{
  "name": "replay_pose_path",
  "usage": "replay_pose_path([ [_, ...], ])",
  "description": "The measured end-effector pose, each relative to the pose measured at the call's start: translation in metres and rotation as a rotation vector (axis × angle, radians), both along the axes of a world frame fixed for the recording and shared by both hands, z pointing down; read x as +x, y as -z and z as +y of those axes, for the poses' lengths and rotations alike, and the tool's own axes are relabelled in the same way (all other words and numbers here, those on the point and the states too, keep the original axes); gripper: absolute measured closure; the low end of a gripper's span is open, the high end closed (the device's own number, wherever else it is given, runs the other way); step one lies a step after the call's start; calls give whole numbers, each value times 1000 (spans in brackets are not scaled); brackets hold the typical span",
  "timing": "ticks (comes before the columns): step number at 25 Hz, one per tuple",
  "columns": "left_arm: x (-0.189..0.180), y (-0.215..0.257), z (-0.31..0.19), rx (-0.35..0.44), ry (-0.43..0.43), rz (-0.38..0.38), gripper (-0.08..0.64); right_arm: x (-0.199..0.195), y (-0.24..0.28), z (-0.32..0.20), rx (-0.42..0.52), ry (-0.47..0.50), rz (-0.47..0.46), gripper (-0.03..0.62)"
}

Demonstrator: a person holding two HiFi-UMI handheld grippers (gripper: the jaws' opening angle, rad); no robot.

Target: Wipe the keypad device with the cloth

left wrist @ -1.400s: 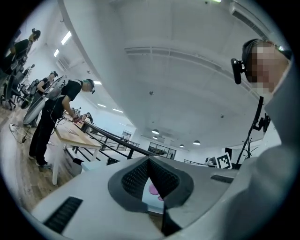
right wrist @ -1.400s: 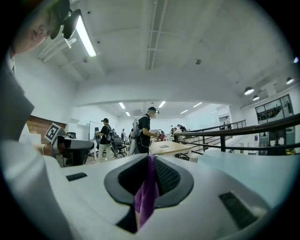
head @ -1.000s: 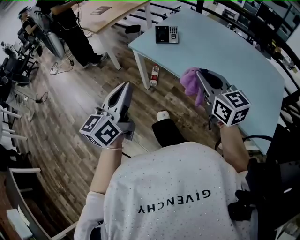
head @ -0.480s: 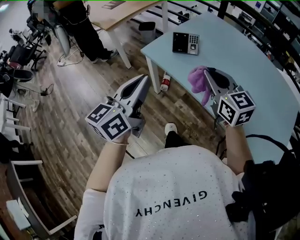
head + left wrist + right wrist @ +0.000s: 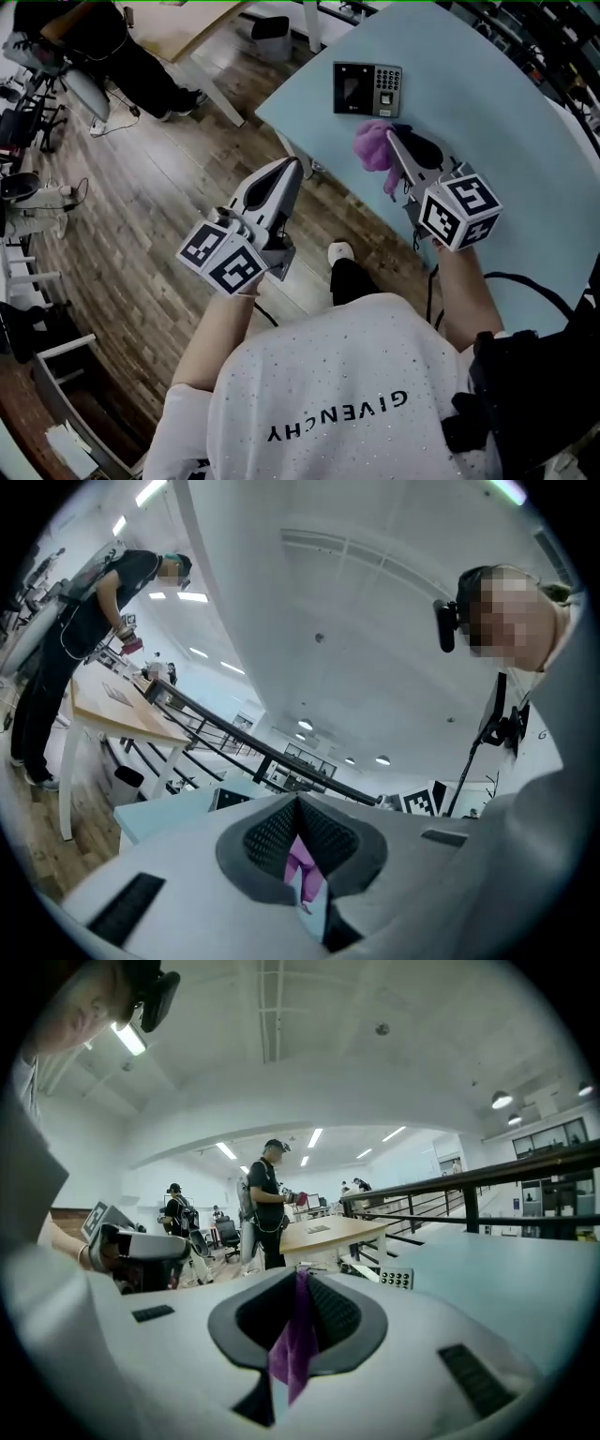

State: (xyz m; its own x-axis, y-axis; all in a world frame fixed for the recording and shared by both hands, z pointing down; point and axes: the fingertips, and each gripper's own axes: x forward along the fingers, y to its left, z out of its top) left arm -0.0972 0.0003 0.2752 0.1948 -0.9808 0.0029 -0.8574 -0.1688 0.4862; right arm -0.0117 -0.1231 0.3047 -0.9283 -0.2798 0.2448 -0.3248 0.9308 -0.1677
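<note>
R claw [image 5: 392,141] [image 5: 300,1274]: clamped tight on the purple cloth [image 5: 372,150] [image 5: 292,1349]. A thin fold is pinched between the pads and the rest is bunched ahead of the tips. In the head view the claw is over the pale blue surface [image 5: 506,122], aimed twd the keypad device [image 5: 367,89] [image 5: 397,1279].

L claw [image 5: 292,167] [image 5: 298,803]: tips together, nothing gripped. It's held off the surface's edge, over the wood floor [image 5: 141,216], well apart from cloth & device.

Keypad device: lies flat near the surface's corner, face up. Long axis runs L–R in the head view, w/ dark screen end left, keys end right. Cloth sits just beside its near long edge; can't tell if they touch.
</note>
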Motion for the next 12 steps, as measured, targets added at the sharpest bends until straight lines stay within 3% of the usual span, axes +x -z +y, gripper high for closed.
replay_pose_path([
  [4,-11,-25,-39,-90,-18,11,560,-22,-15,-26,-49,8,-3,554],
  [12,-47,-55,-106,-158,23,-10,558,-71,-17,-73,-72,97,-90,555],
])
